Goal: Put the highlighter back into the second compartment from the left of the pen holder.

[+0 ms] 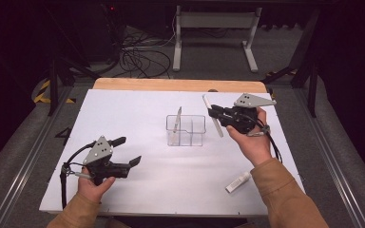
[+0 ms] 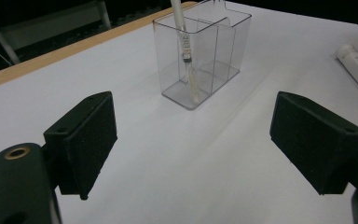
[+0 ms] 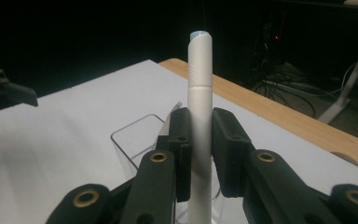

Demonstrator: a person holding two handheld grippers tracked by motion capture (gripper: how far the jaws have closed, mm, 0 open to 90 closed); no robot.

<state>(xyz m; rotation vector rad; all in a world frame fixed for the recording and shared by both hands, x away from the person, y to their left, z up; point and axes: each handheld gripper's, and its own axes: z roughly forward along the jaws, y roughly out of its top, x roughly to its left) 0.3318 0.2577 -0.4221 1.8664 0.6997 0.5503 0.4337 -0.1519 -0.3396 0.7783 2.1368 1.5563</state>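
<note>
Pen point(image 3: 200, 93) clamped in the right gripper point(image 1: 217, 115), just right of the clear organizer point(image 1: 186, 130).
Left gripper point(image 2: 193, 142) gapes empty; best tip that pen upright over a free compartment before letting go.

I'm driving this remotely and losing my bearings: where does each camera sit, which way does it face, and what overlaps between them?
High view: above the person's side, looking forward and down on the white table; both forearms, the left gripper and the right gripper show.
Left gripper view: rides the left gripper, looking between its open jaws at the clear organizer.
Right gripper view: rides the right gripper, shut on a white pen, facing the table's far wooden edge.
Shared: all three views show the clear organizer.
</note>
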